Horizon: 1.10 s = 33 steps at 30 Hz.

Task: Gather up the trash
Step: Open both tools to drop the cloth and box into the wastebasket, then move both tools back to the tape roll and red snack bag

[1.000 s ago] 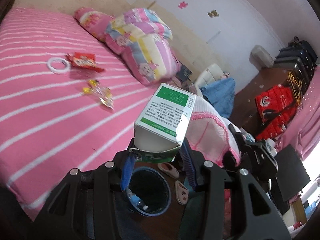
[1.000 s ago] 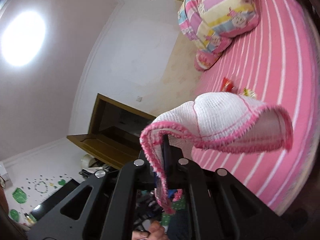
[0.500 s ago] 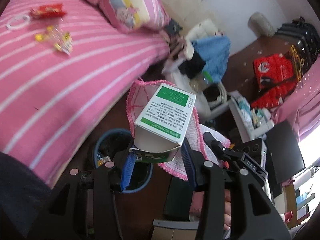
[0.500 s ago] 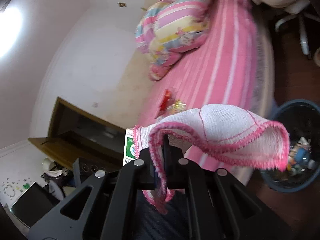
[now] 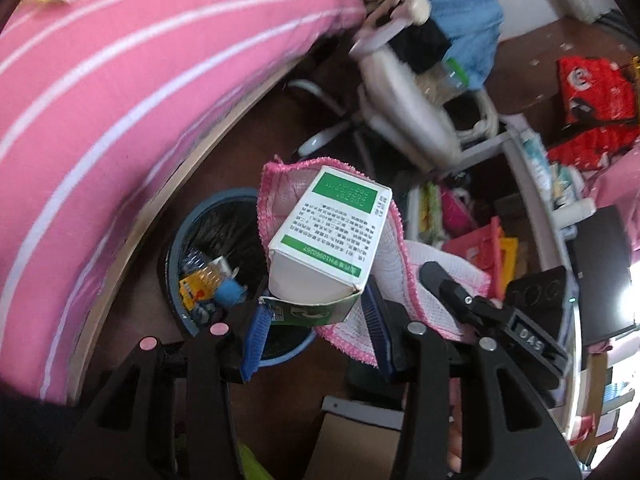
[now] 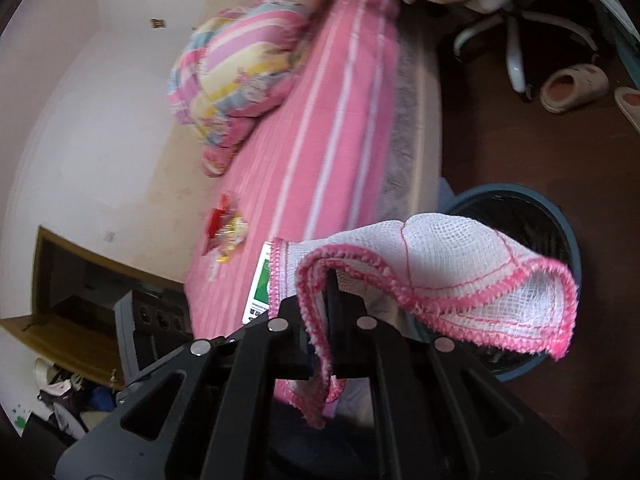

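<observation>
My left gripper (image 5: 316, 320) is shut on a white and green carton (image 5: 328, 240), which it holds above a blue trash bin (image 5: 188, 240) lined with a black bag. Wrappers lie inside the bin. My right gripper (image 6: 330, 312) is shut on a white cloth with a pink edge (image 6: 440, 272), and the cloth hangs over the same bin (image 6: 568, 236). In the left wrist view that cloth (image 5: 416, 264) shows behind the carton. Candy wrappers (image 6: 228, 228) lie on the pink striped bed (image 6: 340, 120).
A white office chair (image 5: 404, 96) piled with clothes stands beyond the bin. Slippers (image 6: 572, 88) lie on the dark wood floor. A folded quilt (image 6: 240, 72) sits at the head of the bed. Shelves of clutter (image 5: 480, 220) are at the right.
Both grippers have swung down and away from the bed top toward the floor. The bin has come into view under the carton and the cloth. Both grips are unchanged.
</observation>
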Each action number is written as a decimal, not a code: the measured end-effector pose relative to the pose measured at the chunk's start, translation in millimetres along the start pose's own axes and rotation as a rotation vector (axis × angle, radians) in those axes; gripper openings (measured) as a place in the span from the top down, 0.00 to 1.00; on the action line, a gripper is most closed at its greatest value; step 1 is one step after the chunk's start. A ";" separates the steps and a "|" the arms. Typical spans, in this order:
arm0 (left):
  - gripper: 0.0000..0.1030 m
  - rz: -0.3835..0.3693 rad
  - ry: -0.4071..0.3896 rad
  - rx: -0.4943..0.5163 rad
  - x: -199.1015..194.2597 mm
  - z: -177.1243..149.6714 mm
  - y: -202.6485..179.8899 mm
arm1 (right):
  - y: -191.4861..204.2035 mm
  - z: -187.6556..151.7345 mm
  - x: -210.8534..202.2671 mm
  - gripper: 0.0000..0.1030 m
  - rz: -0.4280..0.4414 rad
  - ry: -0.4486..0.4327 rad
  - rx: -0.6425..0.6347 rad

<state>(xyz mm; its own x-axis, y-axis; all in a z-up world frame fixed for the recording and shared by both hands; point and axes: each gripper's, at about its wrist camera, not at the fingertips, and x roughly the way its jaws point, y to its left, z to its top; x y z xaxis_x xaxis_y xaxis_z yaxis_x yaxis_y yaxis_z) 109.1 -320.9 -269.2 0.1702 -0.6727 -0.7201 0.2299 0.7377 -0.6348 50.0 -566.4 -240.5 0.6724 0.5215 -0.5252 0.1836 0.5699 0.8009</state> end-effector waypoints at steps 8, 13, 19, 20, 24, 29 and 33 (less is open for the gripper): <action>0.58 0.020 0.118 -0.019 51.1 10.6 17.7 | -31.1 -3.3 28.6 0.95 -0.118 0.036 0.046; 0.58 0.019 0.171 -0.028 80.0 18.9 23.5 | -37.4 -2.3 37.9 0.94 -0.190 0.039 0.037; 0.57 0.007 0.225 -0.023 104.6 21.1 27.1 | -45.7 2.3 45.7 0.92 -0.270 0.048 0.023; 0.56 0.009 0.242 -0.030 109.3 21.1 28.3 | -48.5 3.0 46.2 0.89 -0.289 0.048 0.027; 0.39 0.054 0.318 -0.049 125.2 17.0 32.3 | -47.1 4.1 39.7 0.27 -0.345 0.011 0.007; 0.24 0.045 0.329 -0.052 122.4 16.8 30.9 | -36.3 2.1 32.2 0.20 -0.373 -0.003 -0.041; 0.23 0.027 0.303 -0.081 110.7 17.1 32.6 | -28.4 0.9 23.9 0.19 -0.345 -0.009 -0.018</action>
<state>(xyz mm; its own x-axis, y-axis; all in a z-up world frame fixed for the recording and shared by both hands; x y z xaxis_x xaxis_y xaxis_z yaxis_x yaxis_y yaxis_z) 151.8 -372.3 -364.9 -0.1206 -0.6140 -0.7800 0.1497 0.7655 -0.6258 61.4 -570.7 -275.5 0.5793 0.2903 -0.7617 0.3889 0.7228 0.5712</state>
